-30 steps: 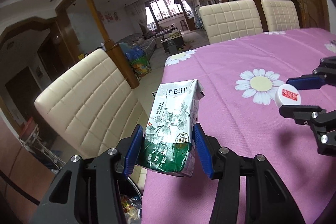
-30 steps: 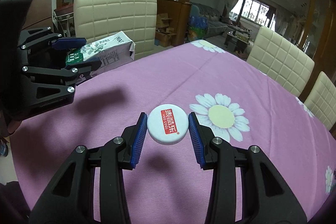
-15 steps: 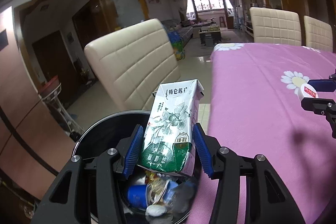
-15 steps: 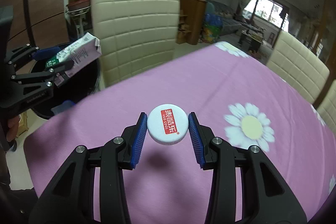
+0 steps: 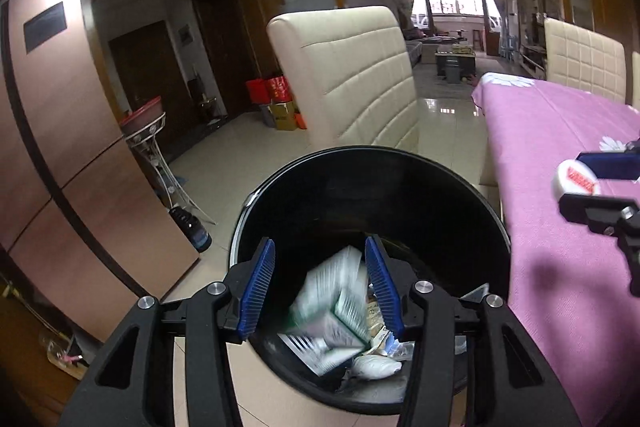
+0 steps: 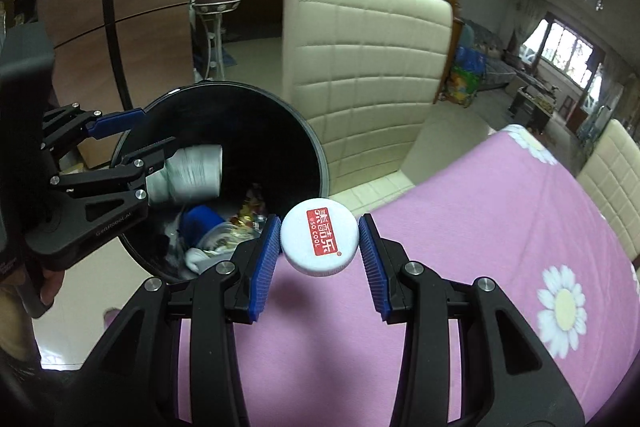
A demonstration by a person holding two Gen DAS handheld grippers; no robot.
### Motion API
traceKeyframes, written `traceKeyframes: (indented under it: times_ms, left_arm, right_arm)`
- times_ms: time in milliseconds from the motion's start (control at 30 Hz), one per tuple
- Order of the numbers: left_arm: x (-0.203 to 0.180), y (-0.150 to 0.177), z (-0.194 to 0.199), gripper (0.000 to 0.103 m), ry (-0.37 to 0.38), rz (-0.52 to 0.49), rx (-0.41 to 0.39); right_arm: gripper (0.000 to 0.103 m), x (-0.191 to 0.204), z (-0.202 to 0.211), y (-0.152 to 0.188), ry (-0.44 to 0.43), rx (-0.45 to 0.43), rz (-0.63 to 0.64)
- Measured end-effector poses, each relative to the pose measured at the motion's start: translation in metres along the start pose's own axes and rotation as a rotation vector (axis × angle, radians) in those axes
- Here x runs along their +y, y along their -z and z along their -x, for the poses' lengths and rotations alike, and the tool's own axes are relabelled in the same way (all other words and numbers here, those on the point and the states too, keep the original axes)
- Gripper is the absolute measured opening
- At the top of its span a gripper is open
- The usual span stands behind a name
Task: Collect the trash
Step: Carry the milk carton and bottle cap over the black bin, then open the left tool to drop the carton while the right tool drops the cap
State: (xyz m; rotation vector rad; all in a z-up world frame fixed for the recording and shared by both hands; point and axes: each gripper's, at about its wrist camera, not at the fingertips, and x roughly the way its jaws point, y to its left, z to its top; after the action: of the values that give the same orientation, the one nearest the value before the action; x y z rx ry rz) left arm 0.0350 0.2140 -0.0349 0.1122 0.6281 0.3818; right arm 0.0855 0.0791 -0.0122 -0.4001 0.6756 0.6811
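My left gripper (image 5: 320,285) is open above the black trash bin (image 5: 440,183). The green-and-white milk carton (image 5: 332,311) is blurred, loose between the pads and dropping into the bin; it also shows in the right wrist view (image 6: 188,175). My right gripper (image 6: 318,263) is shut on a white round lid with a red label (image 6: 319,241), held over the pink tablecloth's edge beside the bin (image 6: 304,131). In the left wrist view the lid (image 5: 574,181) is at the right. The left gripper (image 6: 120,143) shows at the left of the right wrist view.
The bin holds several pieces of trash (image 6: 216,239). A cream padded chair (image 5: 352,75) stands behind the bin, against the table with the pink flowered cloth (image 6: 500,227). A wooden cabinet (image 5: 52,131) and a metal stand (image 5: 148,135) are on the left.
My left gripper moved over the bin, opened and let go of the carton, which is falling in. My right gripper carried the lid toward the table edge by the bin.
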Motion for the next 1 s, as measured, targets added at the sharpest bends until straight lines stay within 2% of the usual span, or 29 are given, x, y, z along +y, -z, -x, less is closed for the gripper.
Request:
traceKeyframes:
  times_ms: [33,100,133,333,1000]
  left_arm:
    - [0.003,0.001,0.001,0.045,-0.003,0.008,-0.001]
    - [0.004,0.002,0.0,0.029,-0.018,0.009,0.001]
    - [0.007,0.003,-0.001,0.028,-0.021,0.01,0.006]
    - [0.014,0.009,-0.006,0.027,-0.019,0.018,0.022]
    - [0.015,0.007,-0.005,0.028,-0.034,0.033,0.019]
  right_arm:
    - [0.042,0.004,-0.004,-0.002,-0.006,0.003,-0.001]
    - [0.042,0.014,-0.011,-0.003,-0.012,0.007,0.003]
    - [0.042,0.017,-0.014,-0.004,-0.015,0.011,0.006]
    - [0.042,0.025,-0.026,-0.001,-0.033,0.031,0.007]
    - [0.042,0.033,-0.026,-0.009,-0.044,0.032,0.031]
